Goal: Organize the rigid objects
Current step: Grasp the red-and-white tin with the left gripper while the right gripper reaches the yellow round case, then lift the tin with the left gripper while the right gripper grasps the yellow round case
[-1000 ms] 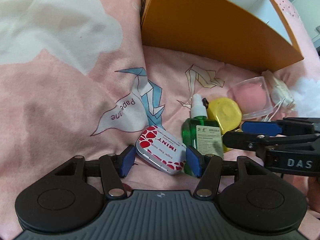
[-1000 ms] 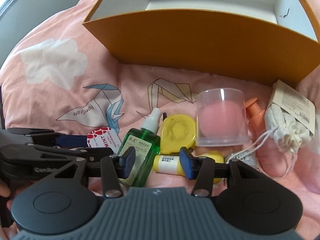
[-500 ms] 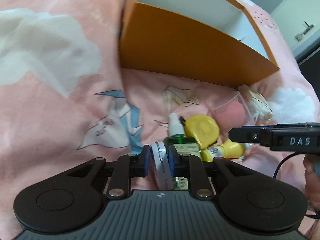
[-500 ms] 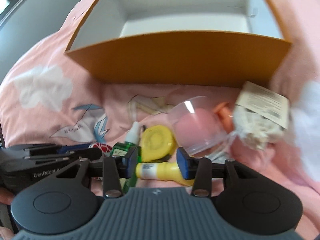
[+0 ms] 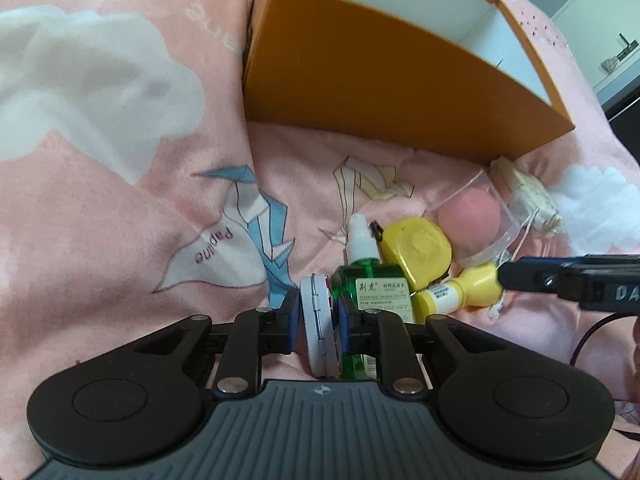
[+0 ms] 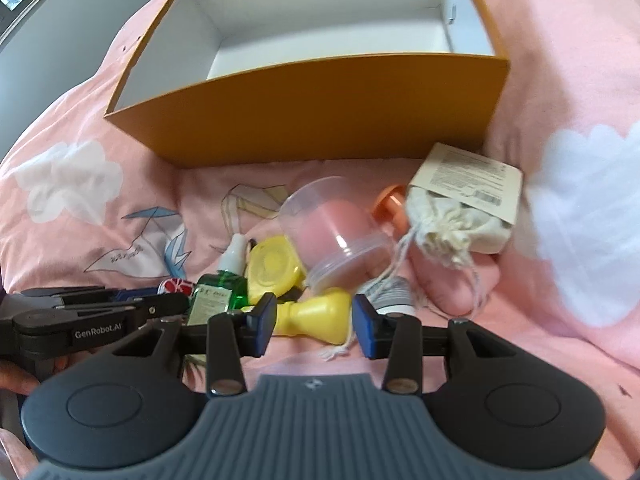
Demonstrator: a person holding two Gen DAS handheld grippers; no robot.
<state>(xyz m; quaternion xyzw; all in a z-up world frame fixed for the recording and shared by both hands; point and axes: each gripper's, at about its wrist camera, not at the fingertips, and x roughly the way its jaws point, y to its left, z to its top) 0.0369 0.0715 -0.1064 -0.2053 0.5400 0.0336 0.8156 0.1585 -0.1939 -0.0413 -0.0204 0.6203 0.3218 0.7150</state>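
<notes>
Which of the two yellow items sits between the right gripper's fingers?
The yellow bottle, lying on its side between them; the flat yellow case lies farther back.

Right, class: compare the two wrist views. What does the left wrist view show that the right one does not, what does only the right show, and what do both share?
Only the left view: the left gripper clamping the mint tin on edge.
Only the right view: the box floor, bare where visible, an orange cap, and the right gripper around the yellow bottle.
Both: the orange box, green spray bottle, yellow case, clear cup and drawstring pouch.

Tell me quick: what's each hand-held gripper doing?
Left hand-held gripper: shut on the mint tin.
Right hand-held gripper: shut on the yellow bottle.
</notes>
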